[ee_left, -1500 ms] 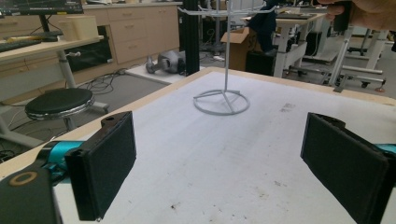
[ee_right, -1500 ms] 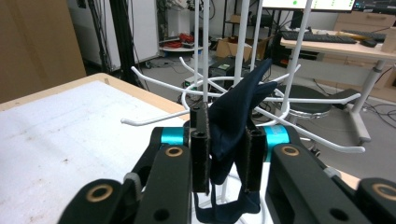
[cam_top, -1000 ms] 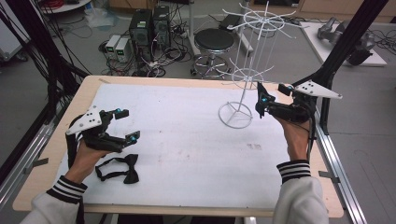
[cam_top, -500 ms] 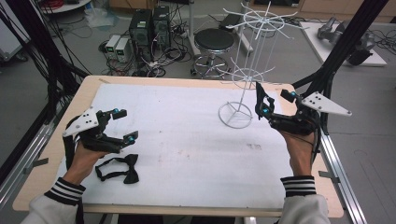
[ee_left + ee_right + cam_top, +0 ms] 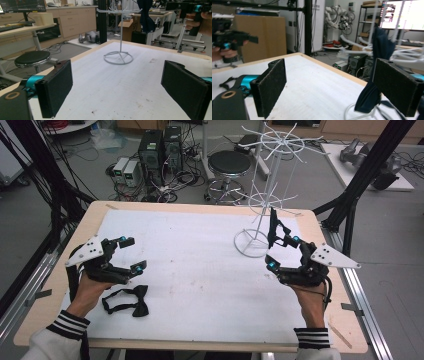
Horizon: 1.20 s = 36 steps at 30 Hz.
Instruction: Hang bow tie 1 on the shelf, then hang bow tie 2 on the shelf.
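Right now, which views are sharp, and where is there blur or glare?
High view: evenly lit and soft, the white rack thin but readable. Left gripper view: table sharp, background fair. Right gripper view: the rack arms and dark cloth on them are smeared, and the bright screen at top right is blown out.

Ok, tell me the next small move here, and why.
Probably lower the left gripper onto the black bow tie on the table and close on it. Its jaws stand open and empty just above the tie, while a dark bow tie already hangs on the white wire rack and the right gripper is open beside it.
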Motion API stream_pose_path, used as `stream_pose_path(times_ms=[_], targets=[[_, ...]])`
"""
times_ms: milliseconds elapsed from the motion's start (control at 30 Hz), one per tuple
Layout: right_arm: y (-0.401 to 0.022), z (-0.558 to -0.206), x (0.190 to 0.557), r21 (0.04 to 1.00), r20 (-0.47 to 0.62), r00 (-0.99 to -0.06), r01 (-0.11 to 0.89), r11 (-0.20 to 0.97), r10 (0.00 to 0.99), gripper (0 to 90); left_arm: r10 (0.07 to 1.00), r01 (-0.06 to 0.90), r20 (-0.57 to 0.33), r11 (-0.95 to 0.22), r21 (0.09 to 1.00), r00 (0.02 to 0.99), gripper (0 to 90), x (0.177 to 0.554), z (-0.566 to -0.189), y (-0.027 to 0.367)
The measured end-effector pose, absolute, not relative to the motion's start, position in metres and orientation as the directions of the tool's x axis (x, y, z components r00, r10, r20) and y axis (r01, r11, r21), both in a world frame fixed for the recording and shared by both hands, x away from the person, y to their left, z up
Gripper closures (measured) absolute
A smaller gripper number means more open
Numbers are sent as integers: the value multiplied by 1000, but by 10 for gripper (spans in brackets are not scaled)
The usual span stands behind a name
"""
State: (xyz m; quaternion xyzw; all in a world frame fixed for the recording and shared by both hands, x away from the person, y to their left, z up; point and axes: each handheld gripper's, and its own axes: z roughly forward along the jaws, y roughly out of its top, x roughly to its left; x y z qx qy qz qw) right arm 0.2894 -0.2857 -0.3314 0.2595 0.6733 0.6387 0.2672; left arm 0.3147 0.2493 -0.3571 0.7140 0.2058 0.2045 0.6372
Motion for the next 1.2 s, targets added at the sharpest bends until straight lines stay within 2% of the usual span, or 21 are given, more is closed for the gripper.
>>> stream_pose_path(times_ms=[433, 600, 1200], targets=[[-265, -369, 274, 996, -59, -754, -4, 85, 654, 113, 550, 36, 23, -96, 995, 835, 108, 315, -363, 251], [-262, -380, 272, 998, -37, -770, 6, 65, 638, 113, 545, 37, 24, -100, 994, 838, 108, 315, -365, 251], [-257, -390, 274, 998, -18, -788, 18, 53, 615, 113, 543, 26, 35, -105, 994, 839, 108, 313, -370, 254]])
